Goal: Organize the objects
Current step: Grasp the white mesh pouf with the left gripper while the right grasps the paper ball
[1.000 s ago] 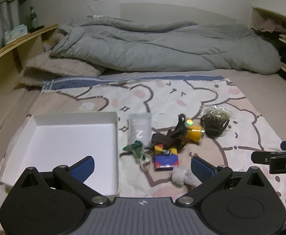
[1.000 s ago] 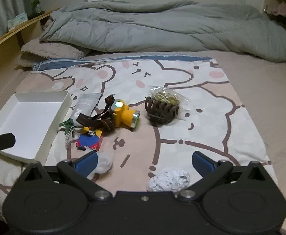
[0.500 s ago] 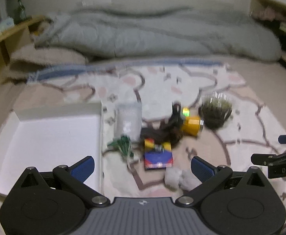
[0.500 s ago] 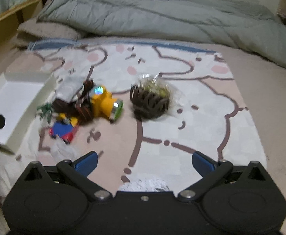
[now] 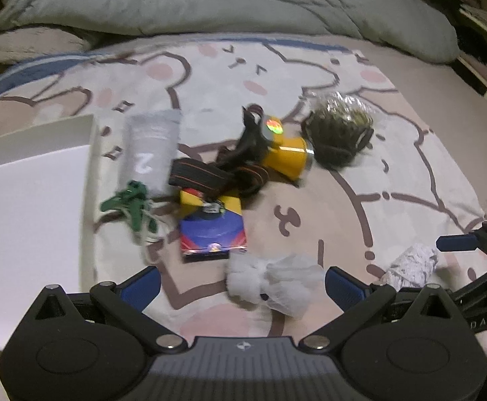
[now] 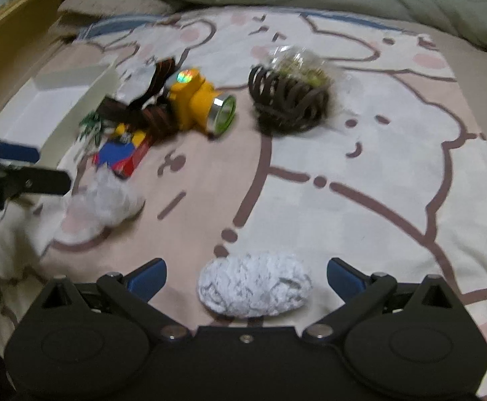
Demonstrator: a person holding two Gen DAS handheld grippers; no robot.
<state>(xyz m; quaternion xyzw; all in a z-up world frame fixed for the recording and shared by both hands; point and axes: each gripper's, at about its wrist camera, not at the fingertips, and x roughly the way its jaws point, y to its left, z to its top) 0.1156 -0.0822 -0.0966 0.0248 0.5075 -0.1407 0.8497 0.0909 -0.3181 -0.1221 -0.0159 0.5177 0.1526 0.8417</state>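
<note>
Between the spread fingers of the left gripper (image 5: 242, 284), now closer than a moment ago: a white mesh bundle (image 5: 273, 284), untouched. Between the equally spread fingers of the right gripper (image 6: 246, 279): a crumpled white wad (image 6: 254, 288), likewise ungrasped. Beyond, a colourful card pack (image 5: 211, 230), green tangle (image 5: 131, 202), grey pouch (image 5: 151, 153), yellow headlamp (image 6: 198, 100) with strap, brown claw clip (image 6: 287, 105) on the cartoon bedsheet (image 6: 360, 173). Left of the pile, an open white box (image 5: 26, 207), probably the destination. Both approaches nearly done; closing likely next.
</note>
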